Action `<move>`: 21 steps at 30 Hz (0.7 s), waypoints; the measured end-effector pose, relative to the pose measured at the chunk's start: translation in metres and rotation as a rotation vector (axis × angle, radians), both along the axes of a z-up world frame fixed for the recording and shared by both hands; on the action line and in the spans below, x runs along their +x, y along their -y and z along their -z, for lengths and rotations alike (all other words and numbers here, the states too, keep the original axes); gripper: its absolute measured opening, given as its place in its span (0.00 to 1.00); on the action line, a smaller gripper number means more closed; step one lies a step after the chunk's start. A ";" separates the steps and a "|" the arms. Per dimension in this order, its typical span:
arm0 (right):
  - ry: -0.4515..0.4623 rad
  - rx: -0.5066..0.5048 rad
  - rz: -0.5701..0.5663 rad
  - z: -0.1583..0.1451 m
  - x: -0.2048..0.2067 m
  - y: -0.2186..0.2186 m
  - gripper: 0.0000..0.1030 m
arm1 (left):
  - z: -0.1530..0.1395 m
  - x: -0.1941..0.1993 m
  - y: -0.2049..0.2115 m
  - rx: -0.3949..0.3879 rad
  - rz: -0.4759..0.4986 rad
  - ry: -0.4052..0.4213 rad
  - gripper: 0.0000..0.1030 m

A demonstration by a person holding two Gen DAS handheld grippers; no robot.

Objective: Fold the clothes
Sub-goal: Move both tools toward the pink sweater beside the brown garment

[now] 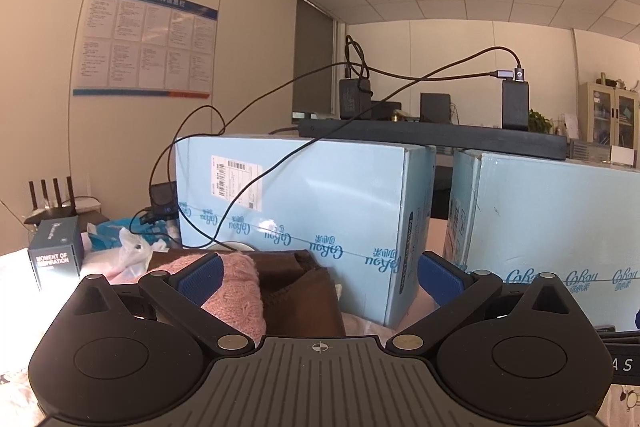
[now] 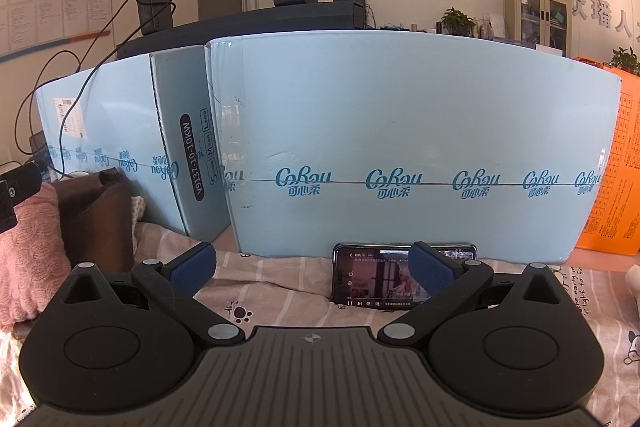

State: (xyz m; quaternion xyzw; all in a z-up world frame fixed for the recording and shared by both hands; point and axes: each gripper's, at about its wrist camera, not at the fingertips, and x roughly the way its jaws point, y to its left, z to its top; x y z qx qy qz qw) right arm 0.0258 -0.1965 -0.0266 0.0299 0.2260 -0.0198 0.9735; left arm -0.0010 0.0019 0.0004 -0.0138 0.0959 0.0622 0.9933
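Observation:
A pink knit garment [image 1: 236,291] lies folded beside a brown garment [image 1: 304,291] in the left wrist view, both pushed against a pale blue carton. My left gripper [image 1: 320,277] stands open just in front of them, its left pad over the pink knit, nothing held. The right wrist view shows the same pink knit [image 2: 28,251] and brown garment [image 2: 96,215] at the far left. My right gripper [image 2: 312,265] is open above a pink striped bedsheet [image 2: 280,291], empty.
Two pale blue cartons [image 2: 400,147] [image 1: 304,195] wall off the far side, with a dark board, chargers and cables on top. A phone [image 2: 376,279] leans against the right carton. A dark small box [image 1: 56,255] and plastic bags lie left. An orange box [image 2: 612,167] stands at right.

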 end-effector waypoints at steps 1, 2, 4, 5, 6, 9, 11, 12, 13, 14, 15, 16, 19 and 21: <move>0.000 -0.002 -0.005 0.000 0.000 -0.002 1.00 | -0.001 -0.001 -0.003 -0.005 -0.005 0.004 1.00; -0.001 -0.004 -0.011 0.000 0.000 -0.004 1.00 | -0.001 -0.003 -0.005 -0.009 -0.011 0.009 1.00; -0.003 -0.005 -0.022 0.001 0.000 -0.006 1.00 | -0.002 -0.006 -0.011 -0.018 -0.021 0.018 1.00; -0.005 -0.006 -0.025 0.001 0.000 -0.007 1.00 | -0.003 -0.007 -0.014 -0.023 -0.026 0.022 1.00; -0.008 -0.008 -0.028 0.002 0.001 -0.008 1.00 | -0.003 -0.009 -0.016 -0.028 -0.032 0.026 1.00; -0.013 -0.013 -0.030 0.003 0.002 -0.010 1.00 | -0.004 -0.003 -0.012 -0.024 -0.039 0.015 1.00; -0.015 -0.014 -0.033 0.003 0.002 -0.010 1.00 | -0.003 -0.002 -0.022 -0.041 -0.045 0.019 1.00; -0.016 -0.015 -0.034 0.004 0.002 -0.010 1.00 | -0.003 -0.002 -0.022 -0.045 -0.048 0.019 1.00; -0.016 -0.015 -0.035 0.004 0.002 -0.011 1.00 | -0.003 -0.002 -0.023 -0.044 -0.050 0.024 1.00; -0.016 -0.015 -0.037 0.004 0.003 -0.011 1.00 | -0.003 -0.002 -0.023 -0.042 -0.053 0.024 1.00; -0.016 -0.014 -0.039 0.004 0.003 -0.011 1.00 | -0.003 -0.002 -0.023 -0.040 -0.057 0.023 1.00; -0.017 -0.011 -0.040 0.004 0.003 -0.011 1.00 | -0.003 -0.002 -0.024 -0.036 -0.061 0.028 1.00; -0.021 -0.001 -0.045 0.004 0.003 -0.010 1.00 | -0.001 0.001 -0.025 -0.029 -0.068 0.026 1.00; -0.026 -0.005 -0.049 0.004 0.003 -0.011 1.00 | -0.001 0.000 -0.025 -0.030 -0.074 0.029 1.00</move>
